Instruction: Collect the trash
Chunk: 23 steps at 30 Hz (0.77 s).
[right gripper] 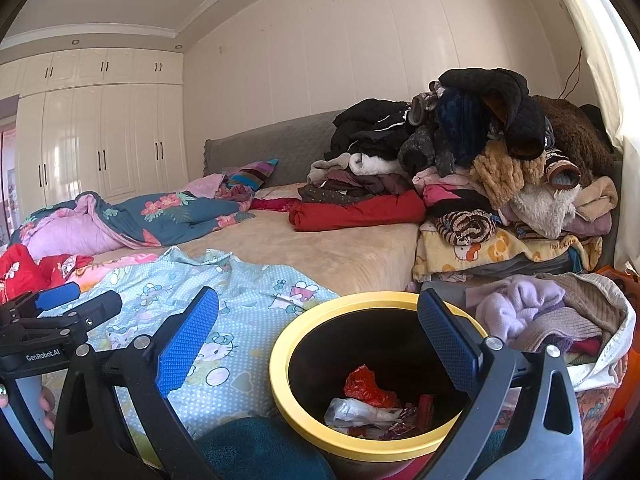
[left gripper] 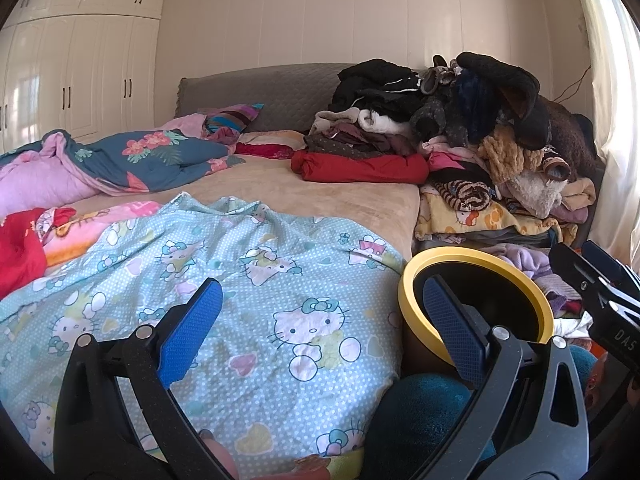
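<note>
A black trash bin with a yellow rim [right gripper: 280, 364] stands beside the bed; it also shows in the left wrist view [left gripper: 404, 280]. Inside it lie a red crumpled wrapper [right gripper: 366, 386], a clear plastic wrapper [right gripper: 356, 410] and other scraps. My right gripper [right gripper: 320, 320] is open and empty just above the bin's mouth. My left gripper [left gripper: 320, 304] is open and empty over the Hello Kitty sheet [left gripper: 240, 280], left of the bin. The left gripper also appears at the left edge of the right wrist view [right gripper: 76, 300].
The bed has a beige cover [right gripper: 320, 248], a floral quilt [right gripper: 160, 216] at the left, and a tall pile of clothes [right gripper: 480, 168] at the right. A basket of laundry [right gripper: 560, 320] sits right of the bin. White wardrobes [right gripper: 100, 140] stand behind.
</note>
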{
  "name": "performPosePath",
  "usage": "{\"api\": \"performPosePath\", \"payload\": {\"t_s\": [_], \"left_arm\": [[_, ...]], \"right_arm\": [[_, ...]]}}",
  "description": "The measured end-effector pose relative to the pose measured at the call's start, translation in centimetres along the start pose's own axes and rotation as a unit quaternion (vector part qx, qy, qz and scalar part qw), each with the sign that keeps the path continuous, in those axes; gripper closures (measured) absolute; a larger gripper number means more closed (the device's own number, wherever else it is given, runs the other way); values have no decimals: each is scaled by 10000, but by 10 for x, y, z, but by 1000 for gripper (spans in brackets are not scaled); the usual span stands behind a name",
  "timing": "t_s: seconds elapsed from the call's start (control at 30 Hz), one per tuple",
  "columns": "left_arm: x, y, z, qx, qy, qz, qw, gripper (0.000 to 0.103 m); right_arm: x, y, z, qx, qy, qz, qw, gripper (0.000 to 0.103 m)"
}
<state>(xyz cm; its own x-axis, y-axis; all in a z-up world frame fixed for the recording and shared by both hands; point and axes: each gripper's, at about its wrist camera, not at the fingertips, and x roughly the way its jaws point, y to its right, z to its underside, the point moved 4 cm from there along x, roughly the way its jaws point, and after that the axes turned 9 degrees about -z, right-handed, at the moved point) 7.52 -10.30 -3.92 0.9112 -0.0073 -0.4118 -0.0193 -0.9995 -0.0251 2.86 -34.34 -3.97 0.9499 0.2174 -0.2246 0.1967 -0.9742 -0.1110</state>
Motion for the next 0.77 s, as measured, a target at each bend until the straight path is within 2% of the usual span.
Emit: {"api": "performPosePath", "payload": {"t_s": [0.17,0.27,0.33,0.4,0.43,0.5,0.53,0.57,0.6,0.63,0.67,0.7,0.73,0.77], "left_arm": [[2,-6,-2,-122,-74,-228,9996,11],[5,-29,-8,-287,-54,-721,9970,11],[7,-55,-11,-541,-97,-909,9943,11],[8,-90,-11,-797,-169,-1162,9899,11],[11,-120,-7,-946,-270,-1470,9842,11],[17,-165,1,-1206,-493,-1987,9714,11],[23,-196,9,-1375,-715,-2344,9597,11],[27,-226,18,-1543,-882,-2708,9461,11],[30,-251,27,-1679,-984,-2976,9346,11],[36,-279,39,-1777,-1196,-3303,9193,11],[42,-304,52,-1881,-1452,-3604,9020,11],[47,-322,64,-1990,-1614,-3756,8907,11],[57,-343,81,-2089,-1841,-3866,8792,11],[61,-353,90,-2103,-1987,-3990,8701,11]], "right_arm": [[2,0,-1,83,15,-64,9999,6],[14,-16,-10,38,20,-313,9995,6],[32,-43,-17,-55,-91,-720,9973,6],[58,-80,-18,-194,-496,-1302,9901,6],[73,-101,-14,-240,-816,-1664,9824,6],[109,-159,5,-358,-1567,-2404,9573,6],[130,-197,23,-553,-2044,-2765,9374,6],[142,-218,36,-687,-2325,-2956,9240,6],[160,-252,59,-907,-2811,-3197,9003,6],[176,-285,86,-1200,-3284,-3386,8736,6],[185,-304,102,-1351,-3518,-3425,8606,6],[197,-327,125,-1535,-3829,-3464,8425,6],[206,-346,147,-1714,-4053,-3468,8283,6],[206,-346,147,-1714,-4053,-3468,8283,6]]}}
